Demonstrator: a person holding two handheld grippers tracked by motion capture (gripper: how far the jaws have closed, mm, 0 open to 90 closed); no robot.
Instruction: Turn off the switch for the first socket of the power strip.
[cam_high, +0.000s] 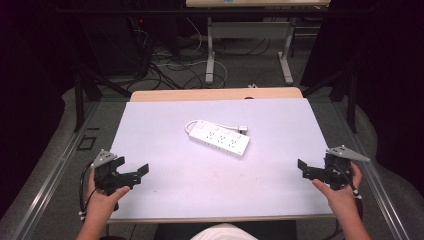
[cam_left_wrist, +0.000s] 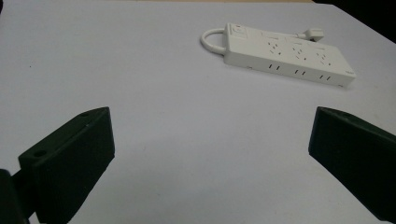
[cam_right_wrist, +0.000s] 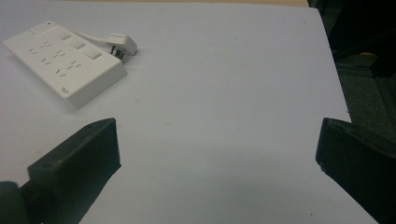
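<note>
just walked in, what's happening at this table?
A person holds a claw in each hand at the near edge of the white table top. The left claw and right claw are both open and empty, pointing inward. A white power strip with its short cord and plug lies untouched mid-table. Nothing has been grasped yet.

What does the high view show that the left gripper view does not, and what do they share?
The high view alone: the person's two hands, each holding a hand-held gripper, the left hand-held gripper and the right hand-held gripper, plus the floor cables beyond the table.

The left gripper view alone: the slots along the power strip's side face.

Both: the white power strip with its plug, lying on the white table, untouched.
</note>
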